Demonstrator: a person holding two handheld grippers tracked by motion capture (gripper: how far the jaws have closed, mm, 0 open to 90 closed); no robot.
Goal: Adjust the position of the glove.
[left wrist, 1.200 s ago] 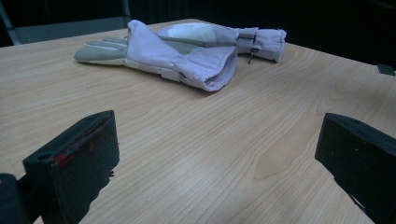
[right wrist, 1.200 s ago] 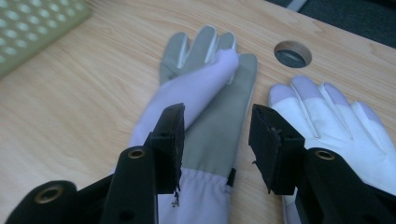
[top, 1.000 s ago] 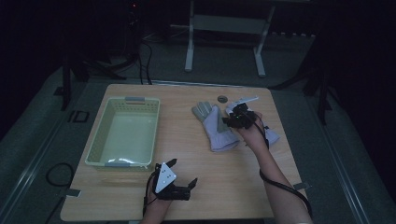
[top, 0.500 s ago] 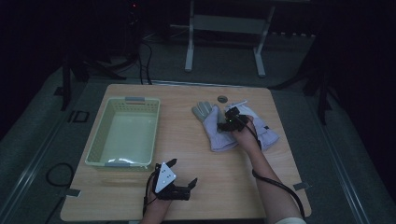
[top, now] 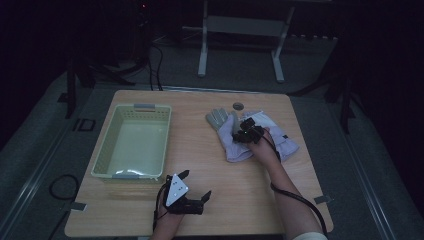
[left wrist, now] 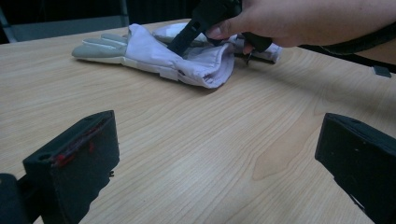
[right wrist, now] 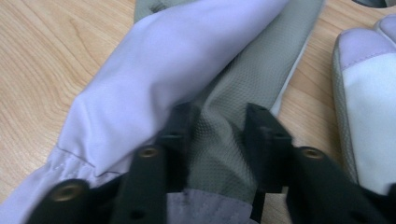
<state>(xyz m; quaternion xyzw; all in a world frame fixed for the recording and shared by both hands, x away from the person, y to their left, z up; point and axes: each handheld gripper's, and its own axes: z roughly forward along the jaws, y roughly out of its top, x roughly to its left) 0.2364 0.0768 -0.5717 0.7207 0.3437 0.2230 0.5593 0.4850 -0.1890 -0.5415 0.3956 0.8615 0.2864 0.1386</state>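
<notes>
A dim room with a dark floor and a metal stand at the back surrounds a light wooden worktop (top: 200, 165). A pale green slatted plastic basket (top: 131, 170) stands on its left half. On the right half lie two soft work gloves of white and grey fabric, just beside each other. The nearer glove (top: 231, 142) lies flat with its fingers pointing away from the person; the second glove (top: 285, 145) lies at its right.

The right gripper (top: 248, 134) is down on the nearer glove. Its jaws have just been closing, and in the right gripper view a fold of the grey textured palm fabric (right wrist: 219, 140) stands bunched between them, apparently pinched. The left gripper (top: 192, 192) rests at the near edge of the worktop, its jaws wide apart with nothing between them.

The glove looks light and limp: it should sag and drape when raised rather than keep its shape. The textured grey palm probably gives a surer hold than the smooth white back, which may slip. A pinch through both layers near the cuff or mid-palm seems the soundest hold; a thin single fold might pull free.
</notes>
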